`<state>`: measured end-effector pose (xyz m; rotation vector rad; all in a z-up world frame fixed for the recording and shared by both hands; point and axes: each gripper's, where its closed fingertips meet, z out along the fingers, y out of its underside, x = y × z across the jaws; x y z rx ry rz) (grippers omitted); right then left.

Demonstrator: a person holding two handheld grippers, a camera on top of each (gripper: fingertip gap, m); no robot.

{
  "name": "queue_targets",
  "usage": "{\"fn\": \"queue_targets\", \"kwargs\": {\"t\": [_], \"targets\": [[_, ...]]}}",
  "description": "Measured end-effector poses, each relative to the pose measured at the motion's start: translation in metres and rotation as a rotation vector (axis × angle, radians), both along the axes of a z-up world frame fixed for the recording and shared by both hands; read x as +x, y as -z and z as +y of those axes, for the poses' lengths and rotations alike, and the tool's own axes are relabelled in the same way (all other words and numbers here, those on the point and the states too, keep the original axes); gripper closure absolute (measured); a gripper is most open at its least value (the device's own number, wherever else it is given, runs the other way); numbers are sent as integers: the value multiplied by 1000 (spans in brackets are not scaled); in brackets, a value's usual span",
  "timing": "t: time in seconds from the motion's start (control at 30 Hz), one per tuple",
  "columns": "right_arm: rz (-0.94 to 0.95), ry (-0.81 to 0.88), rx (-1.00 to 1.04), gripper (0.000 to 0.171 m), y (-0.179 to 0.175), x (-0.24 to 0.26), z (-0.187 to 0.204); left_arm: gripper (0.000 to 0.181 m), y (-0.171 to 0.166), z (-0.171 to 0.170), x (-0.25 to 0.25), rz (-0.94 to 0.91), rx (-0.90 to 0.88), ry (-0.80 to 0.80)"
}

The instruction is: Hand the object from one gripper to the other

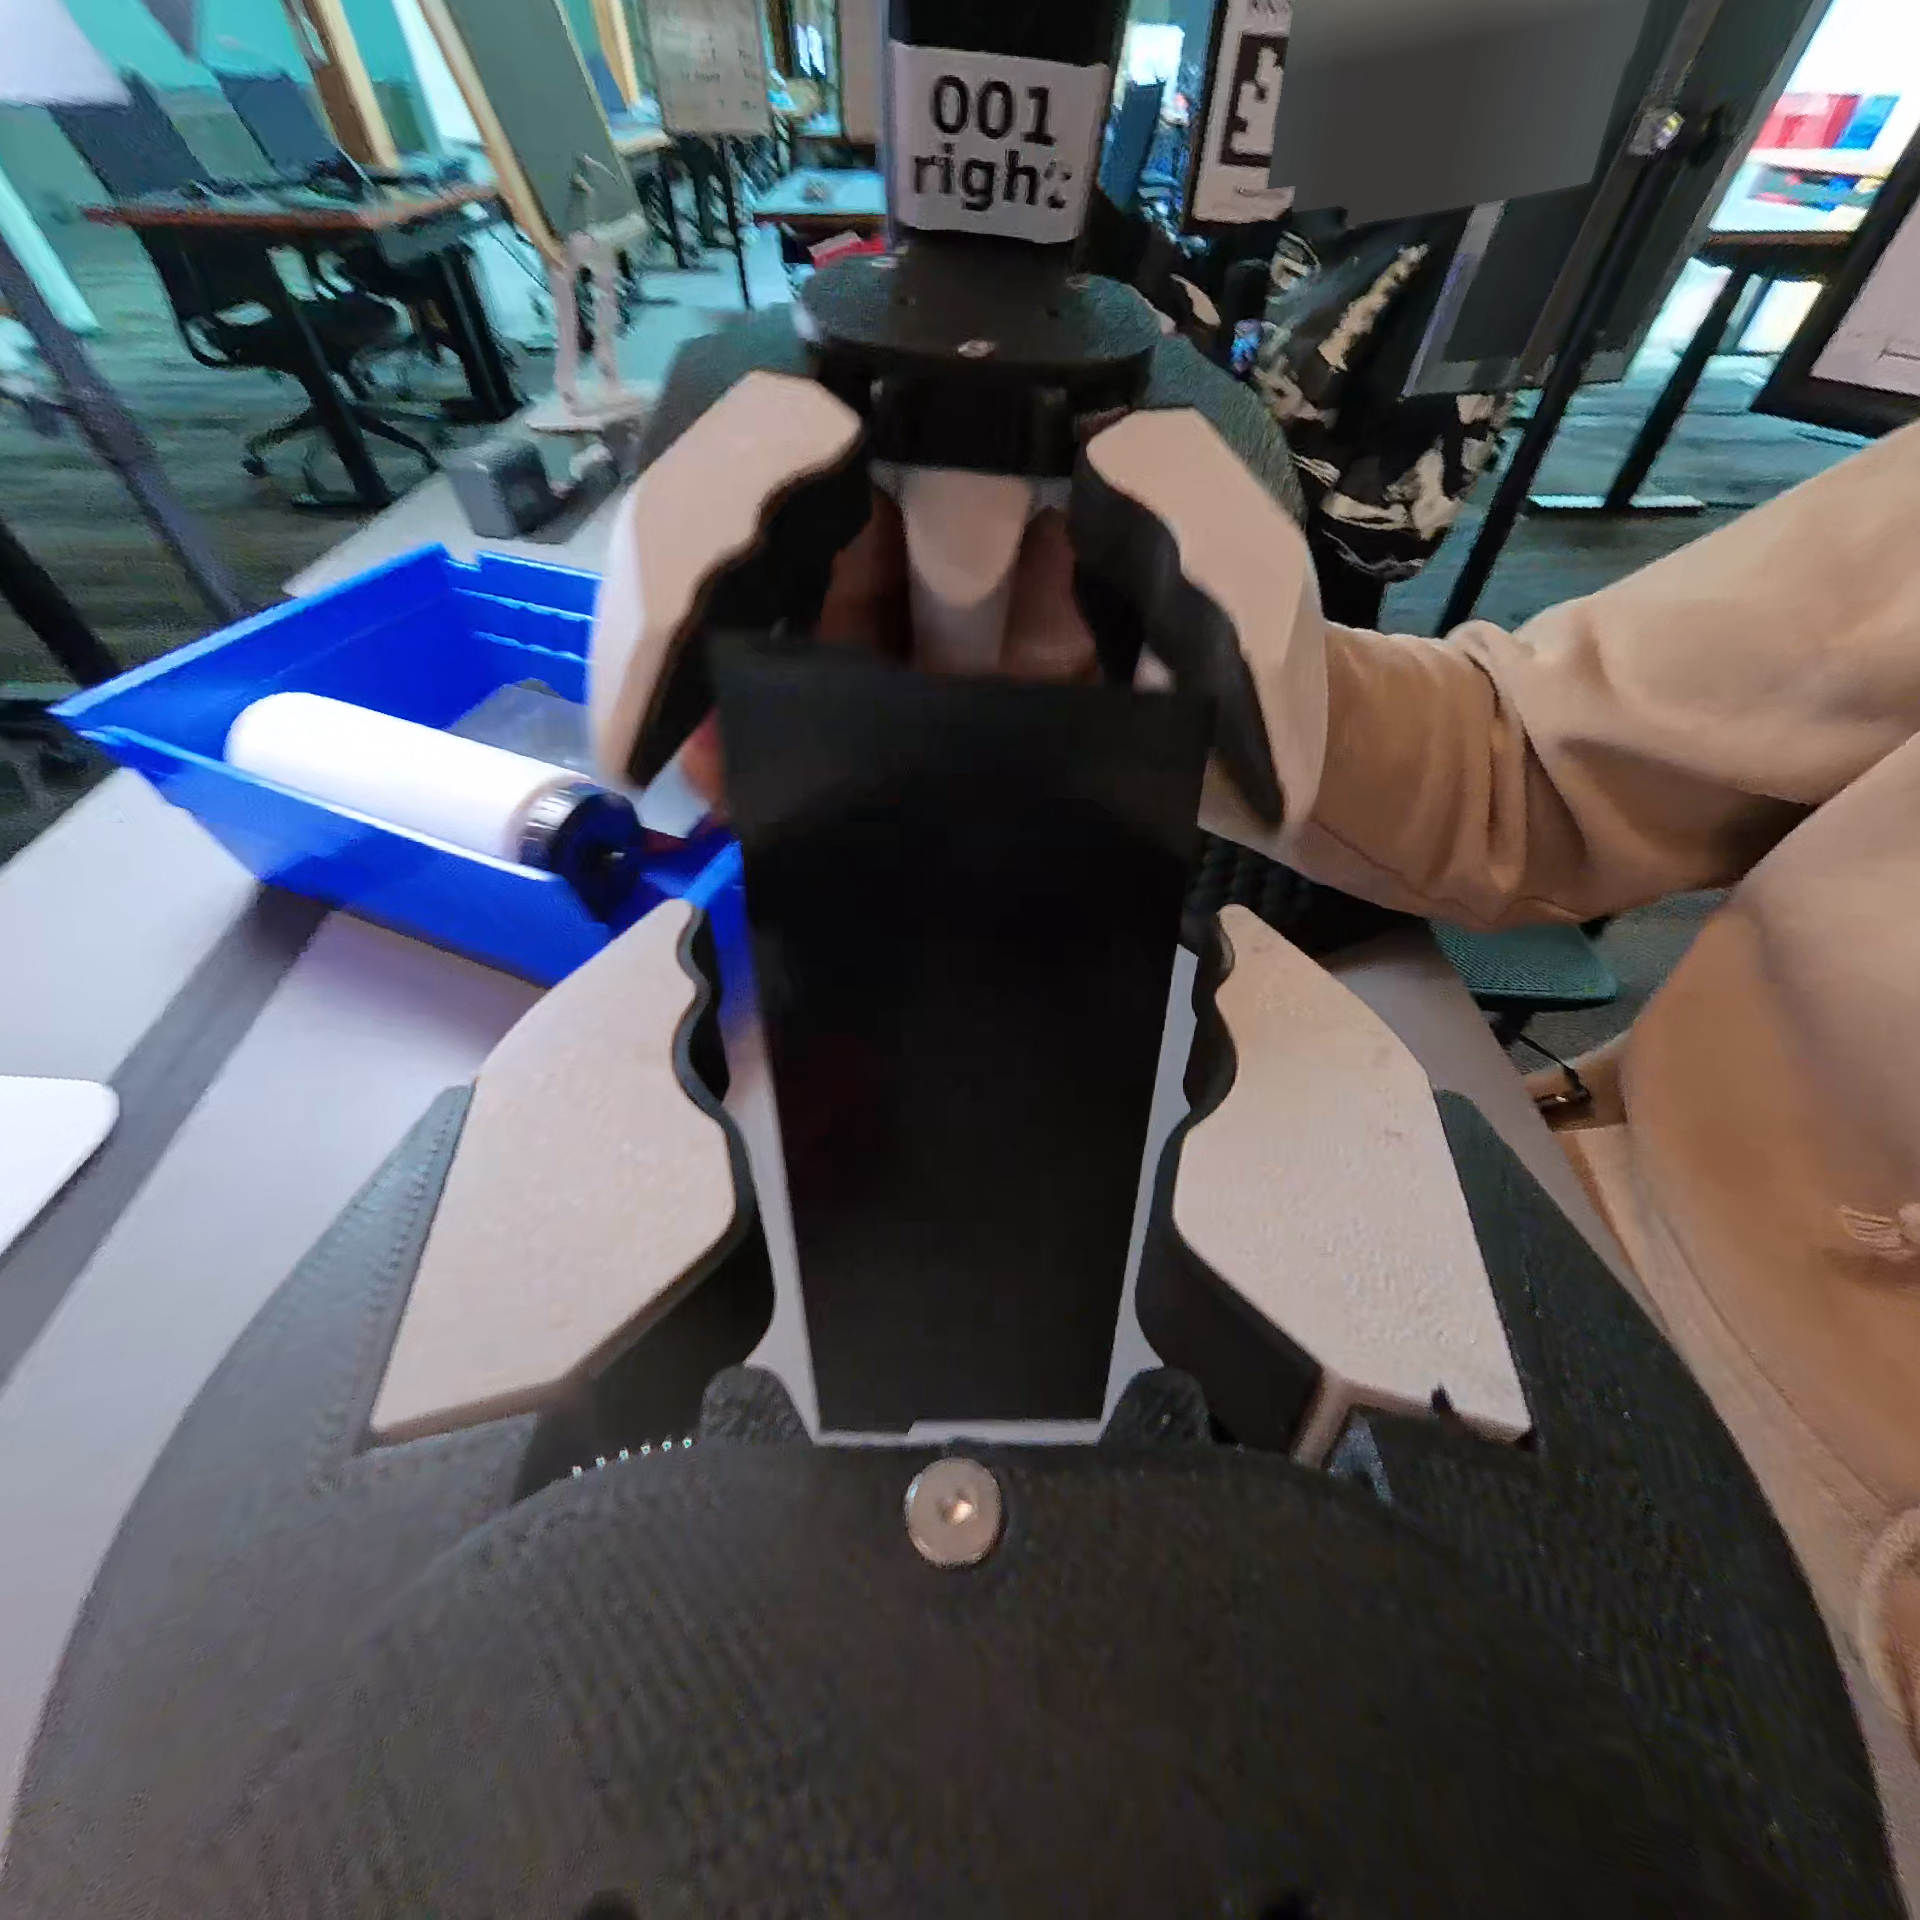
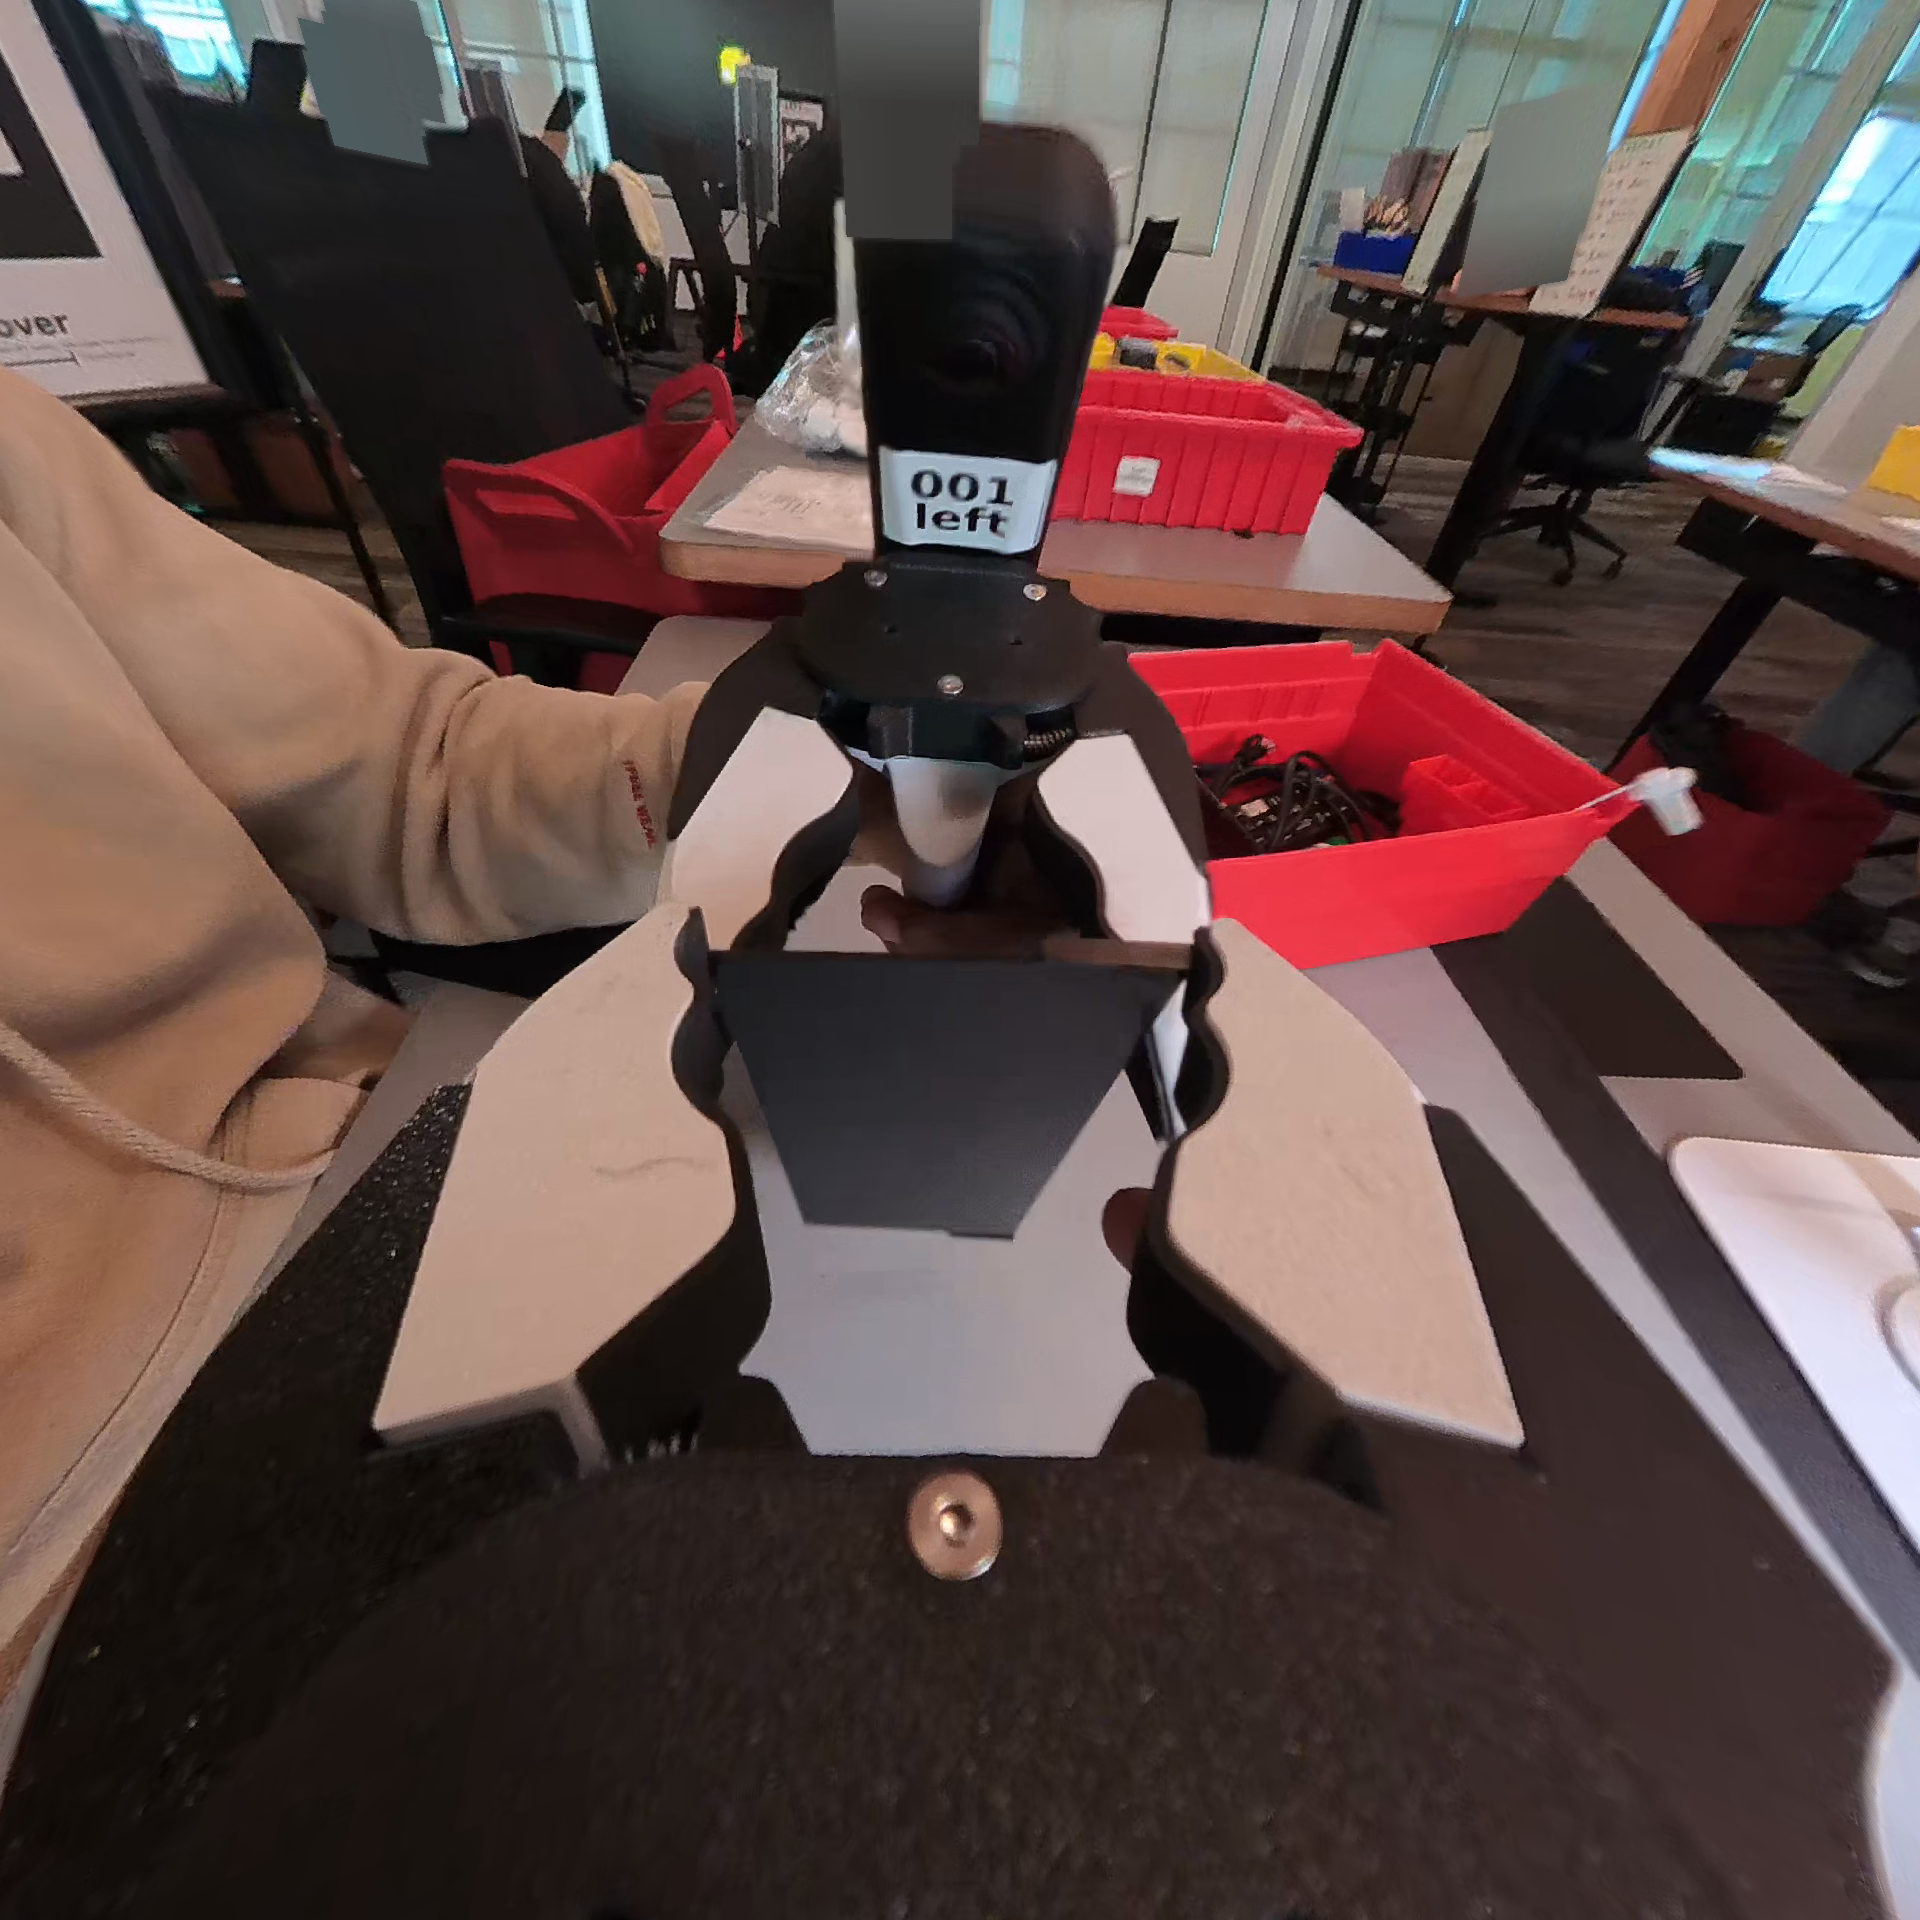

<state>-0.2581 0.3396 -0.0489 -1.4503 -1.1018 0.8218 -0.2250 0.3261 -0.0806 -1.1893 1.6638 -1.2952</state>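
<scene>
Black flat object [image 1: 961, 1039] spanning both grippers, far end hidden.

Black flat box [image 1: 961, 1039] between left hand-held gripper [image 1: 956, 997] fingers; right hand-held gripper [image 1: 956, 727] opposite.

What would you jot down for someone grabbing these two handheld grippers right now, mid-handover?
Right gripper: fingertips press both edges of the flat black rectangular slab; it looks gripped.
Left gripper: flanks the slab's other end, with a sliver of gap beside one finger, so its grip is unclear.
Slab: held above the grey table, spanning both grippers.
Done: both grippers have met on the slab.
Left: confirm one firm grip, open the other, draw apart.
</scene>
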Motion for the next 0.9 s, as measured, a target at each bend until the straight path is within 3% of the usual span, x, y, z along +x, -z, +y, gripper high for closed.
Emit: {"fn": "queue_targets", "kwargs": {"t": [0.23, 0.43, 0.63, 0.9], "targets": [[130, 126, 73, 84, -49, 77, -6, 97, -12, 59, -39, -51, -60, -127], [166, 189, 91, 85, -59, 115, -10, 98, -9, 72, -45, -47, -66, -167], [164, 154, 73, 85, -55, 100, -8, 97, -10, 48, -29, -49, -62, -108], [190, -42, 28, 85, -38, 11, -10, 73, -4, -9, 12, -61, -32, -8]]}}
